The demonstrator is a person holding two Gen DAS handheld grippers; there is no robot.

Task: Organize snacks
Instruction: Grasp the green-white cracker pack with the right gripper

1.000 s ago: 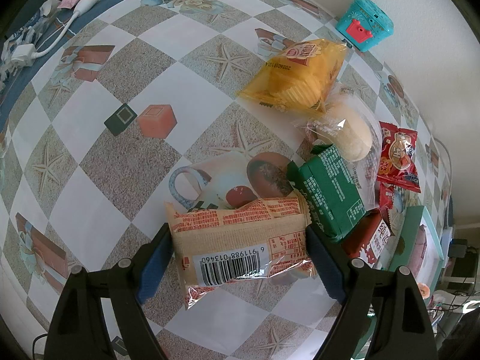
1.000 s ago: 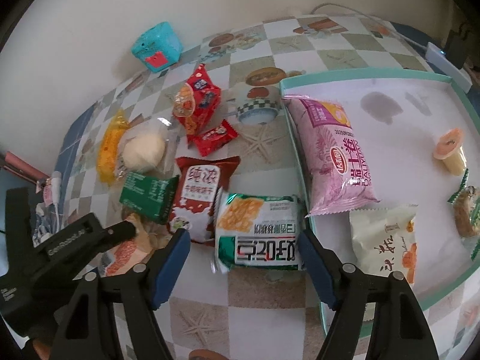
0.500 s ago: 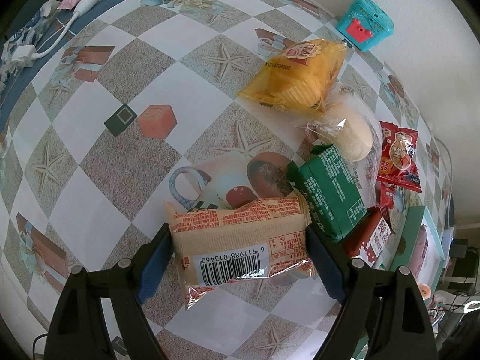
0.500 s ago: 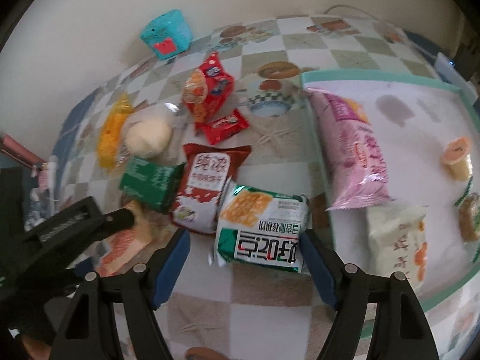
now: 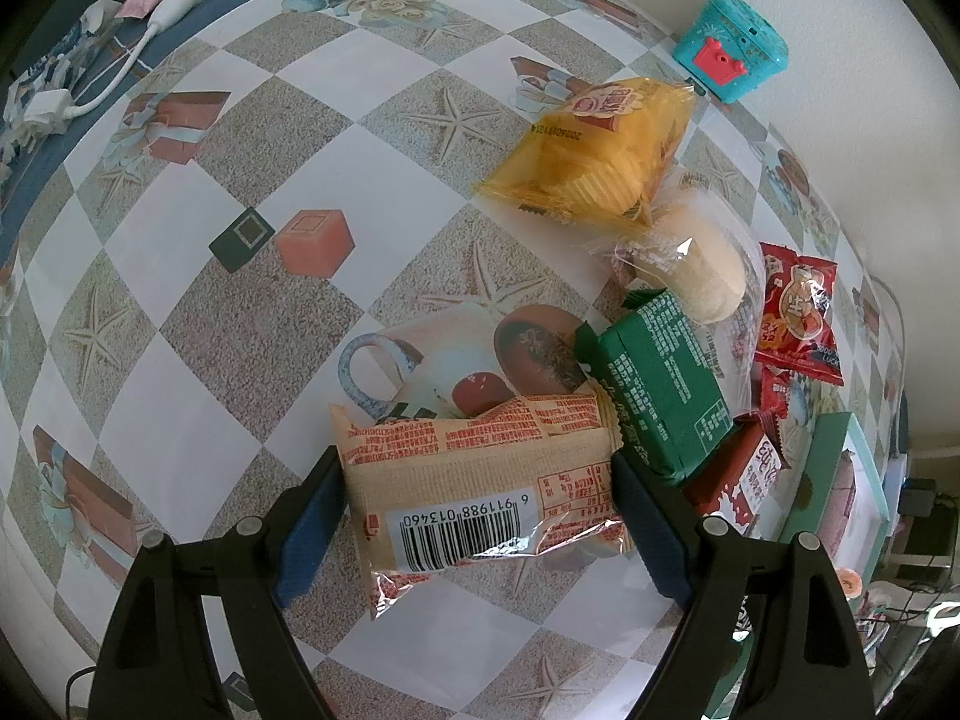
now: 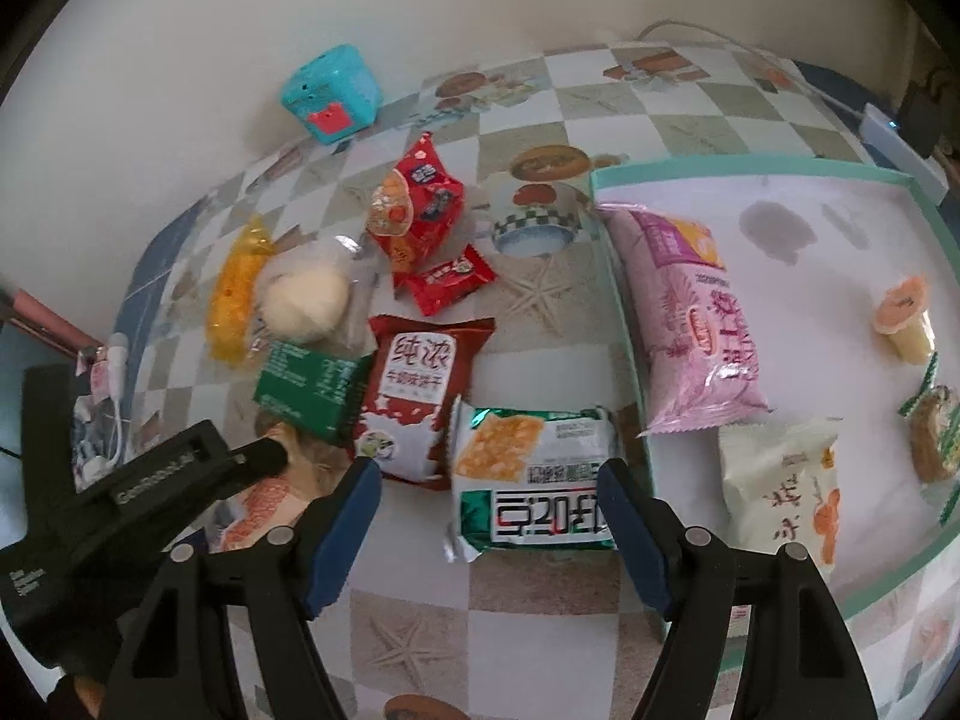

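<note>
Clamping the beige snack packet (image 5: 480,456) end to end with the left gripper (image 5: 475,468) – both blue pads pressing against the short sides of the wrapper, barcode facing up, red print running in bands across the top, a clear crimped flap trailing loose at the near corner. Holding that packet just over the checked tablecloth (image 5: 180,360), above a printed cup, right beside a dark green packet (image 5: 660,384) touching its far corner. Pointing steeply down with the right gripper (image 6: 486,471), jaws standing apart around a green-and-white cracker packet (image 6: 534,480) – touching it on the right side only, leaving a clear gap on the left. Showing on that packet a picture of golden crackers and large lettering across a white panel, silvery crimps at both ends. Lying flat on the cloth, just outside the teal rim of the white tray (image 6: 750,165), next to a red-and-white milk snack packet (image 6: 414,384). Sitting inside the tray already: a long pink bag (image 6: 690,312). Lying farther back on the cloth: a yellow crisp bag (image 5: 600,150) overlapping a pale bun in clear wrap (image 5: 690,264).
</note>
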